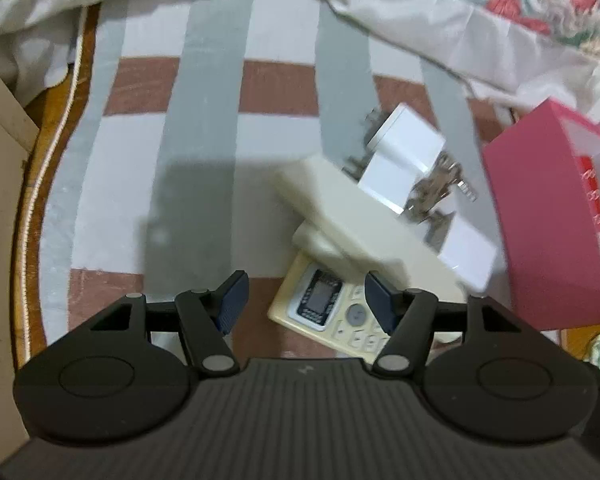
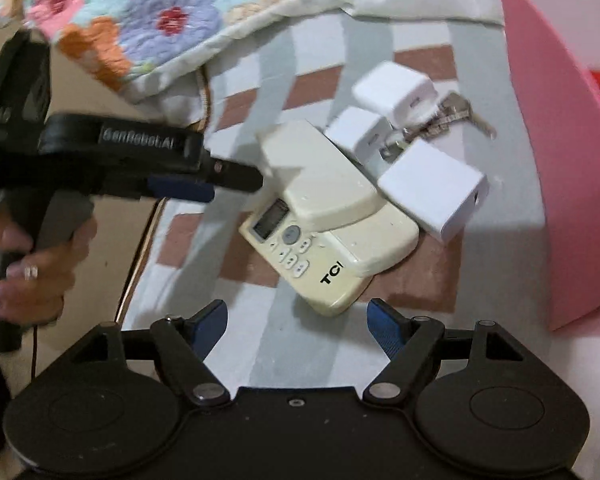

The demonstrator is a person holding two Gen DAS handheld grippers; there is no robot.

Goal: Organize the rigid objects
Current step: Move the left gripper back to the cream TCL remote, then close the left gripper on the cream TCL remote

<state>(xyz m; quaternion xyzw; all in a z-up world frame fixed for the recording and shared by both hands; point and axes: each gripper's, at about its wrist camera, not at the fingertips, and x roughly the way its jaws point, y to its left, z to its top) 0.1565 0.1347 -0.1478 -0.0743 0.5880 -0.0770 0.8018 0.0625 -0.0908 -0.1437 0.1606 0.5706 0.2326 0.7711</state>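
A checked cloth (image 1: 204,92) of grey, white and brown squares fills the centre of both views, with a floral quilt (image 2: 148,16) bunched along the top. A pink box (image 2: 548,152) stands at the right edge of each view. Near centre lies a cream remote (image 2: 340,256) marked TCL, with a second cream remote (image 2: 316,176) lying across its upper half. Three white chargers (image 2: 432,188) cluster just right of the remotes, a bunch of keys (image 2: 448,116) among them. The left tool (image 1: 304,300) is spread wide, the lower remote showing between its pads, contact unclear. The right tool (image 2: 296,320) is also wide and holds nothing, near the remote's bottom end.
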